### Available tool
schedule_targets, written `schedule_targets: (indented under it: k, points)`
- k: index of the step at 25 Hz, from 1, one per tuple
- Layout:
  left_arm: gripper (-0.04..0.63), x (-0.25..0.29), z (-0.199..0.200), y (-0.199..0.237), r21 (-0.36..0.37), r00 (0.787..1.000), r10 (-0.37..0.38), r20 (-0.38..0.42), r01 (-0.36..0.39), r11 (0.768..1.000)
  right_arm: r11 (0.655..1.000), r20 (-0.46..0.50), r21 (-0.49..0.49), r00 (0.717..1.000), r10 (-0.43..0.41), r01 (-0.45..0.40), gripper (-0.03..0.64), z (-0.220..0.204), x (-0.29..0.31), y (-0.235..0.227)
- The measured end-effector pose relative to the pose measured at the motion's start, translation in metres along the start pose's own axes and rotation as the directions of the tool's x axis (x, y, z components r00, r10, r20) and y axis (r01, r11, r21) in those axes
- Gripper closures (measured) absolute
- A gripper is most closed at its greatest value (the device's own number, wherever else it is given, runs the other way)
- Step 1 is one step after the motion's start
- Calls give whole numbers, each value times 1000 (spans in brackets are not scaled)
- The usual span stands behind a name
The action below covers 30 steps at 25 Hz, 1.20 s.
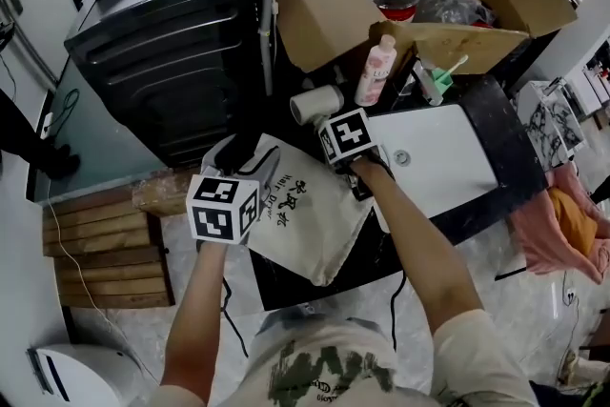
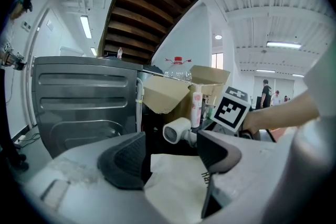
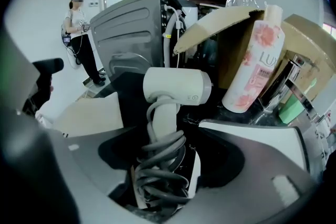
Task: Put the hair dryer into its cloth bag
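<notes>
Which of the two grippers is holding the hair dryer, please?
The right gripper: its jaws clamp the hair dryer by its cord-wrapped handle. The left gripper has its jaws apart over the cloth bag.

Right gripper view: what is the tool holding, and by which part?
White plastic hair dryer, clamped by its handle, where the grey cord is wound round it.

We're looking at one black counter [image 1: 491, 105] carrying everything. The cloth bag [image 1: 305, 214] lies flat at the front left, printed side up, with one corner near the front edge. Just right of it a white panel [image 1: 443, 157] lies flat and fills most of the right half. At the back stands an open cardboard box [image 1: 315, 0], with a pink bottle [image 1: 376, 71] upright just in front of its flap. Some small green items [image 1: 440, 76] sit beside the bottle; we can't identify them.
</notes>
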<state>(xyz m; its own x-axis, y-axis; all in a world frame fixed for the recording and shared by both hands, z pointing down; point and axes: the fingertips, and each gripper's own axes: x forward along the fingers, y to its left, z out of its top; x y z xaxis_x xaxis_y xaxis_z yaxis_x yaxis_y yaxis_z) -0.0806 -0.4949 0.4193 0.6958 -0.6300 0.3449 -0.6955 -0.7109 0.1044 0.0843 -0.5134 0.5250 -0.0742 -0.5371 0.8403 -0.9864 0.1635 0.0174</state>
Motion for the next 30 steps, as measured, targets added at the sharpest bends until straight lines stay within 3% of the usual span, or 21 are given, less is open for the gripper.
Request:
schedule_targets:
  k: [10, 14, 18, 30]
  points:
    - [286, 3, -6, 8, -6, 1000, 11, -9, -11, 1000, 995, -39, 88, 998, 54, -50, 296, -12, 17, 3]
    - [285, 4, -6, 9, -12, 1000, 14, -12, -14, 1000, 995, -46, 82, 997, 60, -56, 306, -11, 17, 3]
    - [287, 4, -8, 9, -9, 1000, 17, -16, -18, 1000, 997, -36, 55, 997, 62, -60, 366, -9, 17, 5]
    - [287, -3, -10, 11, -24, 1000, 19, -25, -20, 1000, 997, 1, 19, 997, 71, -71, 382, -2, 6, 2]
